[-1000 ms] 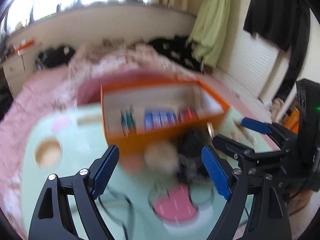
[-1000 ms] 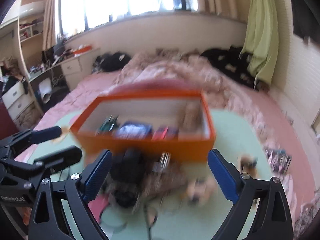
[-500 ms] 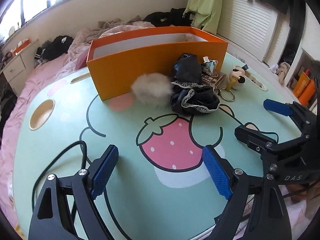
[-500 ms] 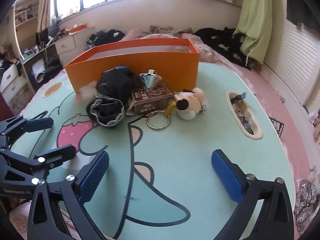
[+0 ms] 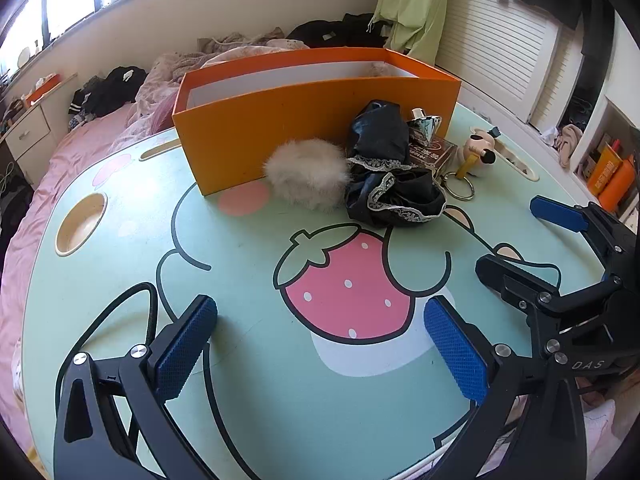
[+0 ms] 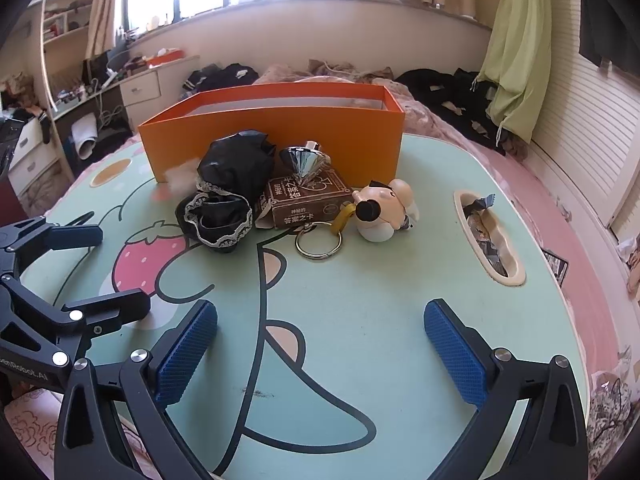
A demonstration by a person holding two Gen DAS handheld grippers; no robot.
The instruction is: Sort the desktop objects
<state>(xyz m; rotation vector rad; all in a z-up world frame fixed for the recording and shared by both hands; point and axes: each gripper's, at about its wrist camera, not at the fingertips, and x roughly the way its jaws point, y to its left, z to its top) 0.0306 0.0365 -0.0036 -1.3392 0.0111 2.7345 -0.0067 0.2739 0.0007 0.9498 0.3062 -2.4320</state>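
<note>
An orange box [image 5: 316, 120] [image 6: 272, 128] stands at the far side of the green cartoon table [image 5: 248, 264]. Against its front lie a white fluffy ball [image 5: 306, 176], a black lace-trimmed cloth [image 5: 388, 172] [image 6: 228, 192], a silver diamond-shaped bottle [image 6: 306, 160] on a brown card box [image 6: 308, 200], and a cartoon figure keychain [image 6: 384, 208] with a metal ring [image 6: 319, 242]. My left gripper [image 5: 320, 308] hovers over the strawberry print, its jaws opening with nothing between them. My right gripper [image 6: 320, 310] stands open and empty to its right, well short of the objects.
A round cup hole [image 5: 80, 222] sits at the table's left, and a slot [image 6: 486, 236] holding wrappers at its right. A black cable [image 5: 132, 304] loops over the near left. A pink bed with clothes surrounds the table.
Both grippers have sunk toward the table and now look at the box from its side, not into it. The blur is gone. The left jaws stand a little wider.
</note>
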